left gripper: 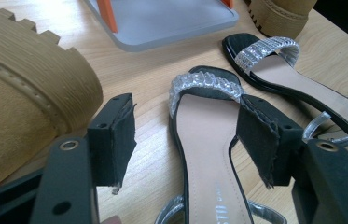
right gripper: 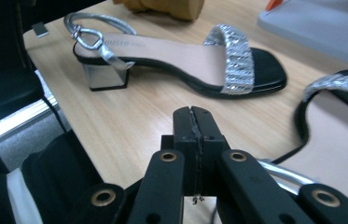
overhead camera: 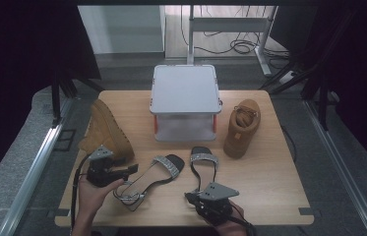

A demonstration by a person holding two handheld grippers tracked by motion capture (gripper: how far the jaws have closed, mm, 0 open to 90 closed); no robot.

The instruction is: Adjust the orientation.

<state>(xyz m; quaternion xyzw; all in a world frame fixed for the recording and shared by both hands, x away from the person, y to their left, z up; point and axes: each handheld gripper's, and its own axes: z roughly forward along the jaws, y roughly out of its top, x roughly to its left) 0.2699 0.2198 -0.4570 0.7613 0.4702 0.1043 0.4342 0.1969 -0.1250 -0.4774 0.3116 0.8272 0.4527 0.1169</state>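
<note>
Two black sandals with glittery silver straps lie on the wooden table (overhead camera: 269, 182). My left gripper (overhead camera: 131, 169) rests at the front left, jaws pointing right at the left sandal (overhead camera: 156, 174). In the left gripper view that gripper (left gripper: 185, 140) stands open, its pads on either side of the left sandal's insole (left gripper: 204, 116) without touching it; the right sandal (left gripper: 279, 60) lies beyond. My right gripper (overhead camera: 189, 196) sits at the front edge, just below the right sandal (overhead camera: 204, 162). Its jaws (right gripper: 195, 126) are shut, pad against pad, nothing visible between them. Ahead lies the left sandal (right gripper: 176, 51); the right sandal (right gripper: 339, 121) is beside it.
A grey lidded box on orange legs (overhead camera: 186, 91) stands at the middle back. One tan boot (overhead camera: 107, 130) lies on its side at the left, close to my left gripper, its ridged sole (left gripper: 27, 84) beside the left jaw. Another tan boot (overhead camera: 242, 128) stands at the right.
</note>
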